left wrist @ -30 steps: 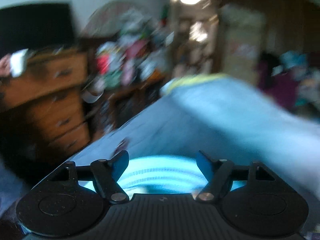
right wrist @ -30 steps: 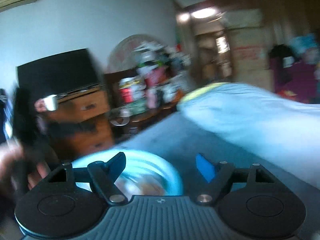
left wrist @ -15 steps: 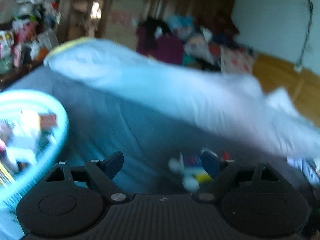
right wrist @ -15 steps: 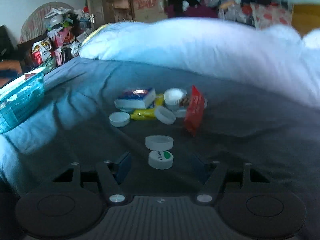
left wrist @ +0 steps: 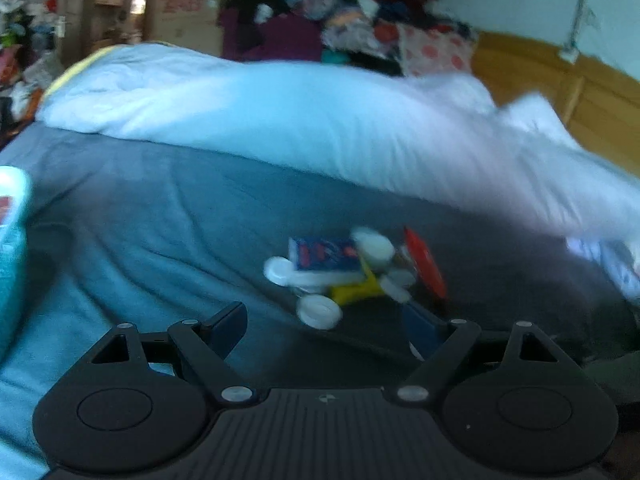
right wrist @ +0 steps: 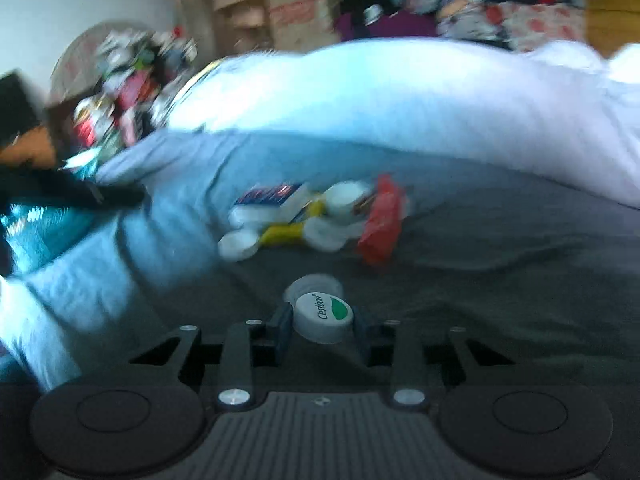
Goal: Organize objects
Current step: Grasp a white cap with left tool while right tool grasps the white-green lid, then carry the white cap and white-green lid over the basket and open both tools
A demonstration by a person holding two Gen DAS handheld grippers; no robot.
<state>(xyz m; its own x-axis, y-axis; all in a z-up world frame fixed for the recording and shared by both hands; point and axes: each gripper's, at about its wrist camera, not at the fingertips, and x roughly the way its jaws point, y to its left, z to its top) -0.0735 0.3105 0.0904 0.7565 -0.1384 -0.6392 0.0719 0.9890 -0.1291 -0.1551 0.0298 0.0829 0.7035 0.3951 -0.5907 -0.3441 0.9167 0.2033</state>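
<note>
Cap pinched in my right gripper, just above the sheet.
Light, stiff, slick plastic, so I hold it across the rim; left gripper spread, empty; pile farther off.

Left wrist view: low over the grey bed sheet, facing across the bed toward the white duvet, with the item pile near, ahead and right of centre. Right wrist view: also low, facing the same way, close to the sheet, same pile ahead at centre. Shared: pile, duvet, cluttered far wall, teal basket at left edge of each.
</note>
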